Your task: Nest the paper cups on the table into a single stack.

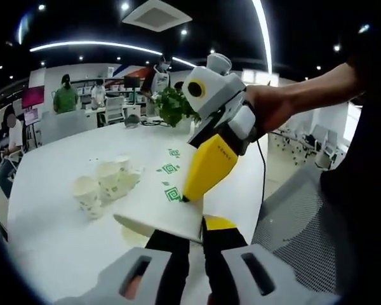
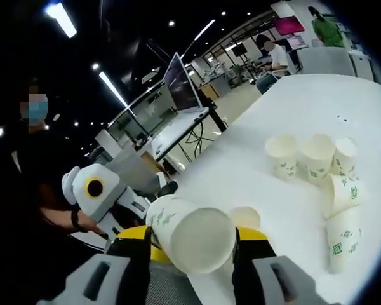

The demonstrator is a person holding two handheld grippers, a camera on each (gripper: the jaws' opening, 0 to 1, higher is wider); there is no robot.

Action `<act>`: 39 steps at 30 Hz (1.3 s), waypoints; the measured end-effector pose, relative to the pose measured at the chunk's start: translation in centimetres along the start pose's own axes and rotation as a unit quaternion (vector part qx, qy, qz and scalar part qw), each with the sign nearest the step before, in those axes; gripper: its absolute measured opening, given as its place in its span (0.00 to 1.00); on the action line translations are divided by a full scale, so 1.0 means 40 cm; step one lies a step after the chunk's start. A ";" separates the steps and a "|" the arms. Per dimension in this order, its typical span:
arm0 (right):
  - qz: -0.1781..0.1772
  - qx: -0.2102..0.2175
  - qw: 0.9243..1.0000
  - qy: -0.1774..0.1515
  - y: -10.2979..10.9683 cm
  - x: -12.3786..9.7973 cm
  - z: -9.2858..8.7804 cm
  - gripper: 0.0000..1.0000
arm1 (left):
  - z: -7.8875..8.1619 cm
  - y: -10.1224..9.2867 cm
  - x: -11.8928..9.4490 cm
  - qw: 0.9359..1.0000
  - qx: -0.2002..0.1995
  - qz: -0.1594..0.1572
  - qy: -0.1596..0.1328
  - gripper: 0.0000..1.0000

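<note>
A white paper cup with green marks [image 1: 168,184] lies sideways in the air, close to the left gripper view's camera. My left gripper [image 1: 192,234] is shut on its near rim. My right gripper [image 1: 187,194] comes in from the right, one yellow finger across the cup's side. In the right gripper view the same cup [image 2: 193,238] shows its base between the yellow jaws of my right gripper [image 2: 193,246], shut on it. My left gripper [image 2: 160,190] sits at the cup's far end. Several loose cups [image 1: 105,181] [image 2: 314,159] stand or lie on the white table [image 1: 51,222].
One more cup [image 2: 244,217] stands on the table just behind the held cup. A potted plant [image 1: 174,105] stands at the table's far end. A mesh chair [image 1: 292,222] is beside the table. People sit at desks in the background.
</note>
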State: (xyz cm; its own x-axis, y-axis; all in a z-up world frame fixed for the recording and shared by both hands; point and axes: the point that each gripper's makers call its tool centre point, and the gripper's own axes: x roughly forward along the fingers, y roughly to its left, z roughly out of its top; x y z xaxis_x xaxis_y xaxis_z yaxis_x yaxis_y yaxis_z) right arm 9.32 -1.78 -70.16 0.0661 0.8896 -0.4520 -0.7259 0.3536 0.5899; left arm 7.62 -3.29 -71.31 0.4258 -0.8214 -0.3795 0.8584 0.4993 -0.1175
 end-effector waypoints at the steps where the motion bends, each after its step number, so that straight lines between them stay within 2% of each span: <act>1: 0.002 0.002 1.000 0.000 0.000 0.001 0.001 0.51 | 0.001 0.000 -0.001 1.000 -0.001 0.000 -0.001 0.04; 5: 0.013 0.012 1.000 -0.006 0.001 0.001 0.012 0.51 | 0.010 0.003 -0.002 1.000 -0.002 -0.001 -0.007 0.07; 8: 0.047 0.037 0.998 -0.024 0.026 0.003 0.030 0.47 | 0.017 0.007 0.001 1.000 -0.002 0.001 -0.011 0.11; 10: 0.040 0.032 0.998 -0.024 0.019 0.003 0.030 0.46 | 0.023 0.008 -0.001 1.000 -0.002 0.004 -0.014 0.12; 19: 0.056 0.054 0.997 -0.027 0.034 0.019 0.019 0.46 | 0.029 0.023 -0.003 0.999 -0.037 0.007 -0.037 0.13; 32: 0.068 0.071 0.995 -0.024 0.048 0.034 0.012 0.47 | 0.030 0.026 0.001 0.997 -0.062 -0.002 -0.051 0.14; 39: 0.070 0.068 0.995 -0.018 0.058 0.038 0.000 0.49 | 0.029 0.010 0.004 0.997 -0.066 -0.009 -0.049 0.12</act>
State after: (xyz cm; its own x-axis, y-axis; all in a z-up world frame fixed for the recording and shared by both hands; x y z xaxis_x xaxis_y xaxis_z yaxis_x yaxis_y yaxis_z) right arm 7.74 0.40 -69.49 -0.0033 0.9417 -0.3366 -0.6304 0.2593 0.7317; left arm 8.35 -3.52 -70.36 0.4418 -0.8506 -0.2852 0.8240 0.5104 -0.2459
